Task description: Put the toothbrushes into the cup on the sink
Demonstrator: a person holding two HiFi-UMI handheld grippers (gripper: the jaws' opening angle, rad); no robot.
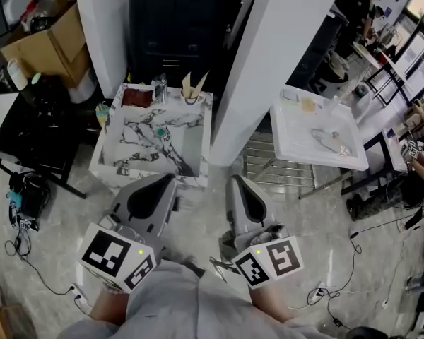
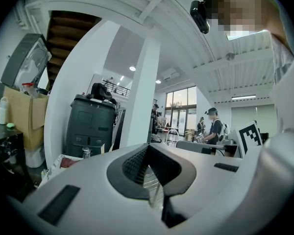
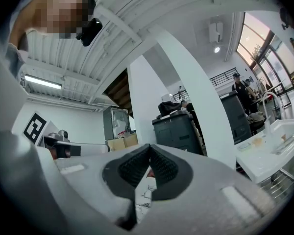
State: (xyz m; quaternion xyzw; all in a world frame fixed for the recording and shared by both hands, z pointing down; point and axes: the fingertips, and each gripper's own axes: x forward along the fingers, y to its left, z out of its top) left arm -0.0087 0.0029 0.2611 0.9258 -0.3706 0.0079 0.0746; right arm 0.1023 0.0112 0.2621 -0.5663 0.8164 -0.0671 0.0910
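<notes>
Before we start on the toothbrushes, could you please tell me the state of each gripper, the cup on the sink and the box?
Left gripper: shut, empty, short of the sink.
Right gripper: shut, empty, short of the sink.
Cup: upright on the sink's back rim, pale sticks standing in it.
Cardboard box: open.

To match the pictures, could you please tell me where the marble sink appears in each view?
Head view: marble sink, centre left.
Left gripper view: marble sink, low left.
Right gripper view: marble sink, a sliver low centre.
Shared landmark: dark cabinet behind it.
</notes>
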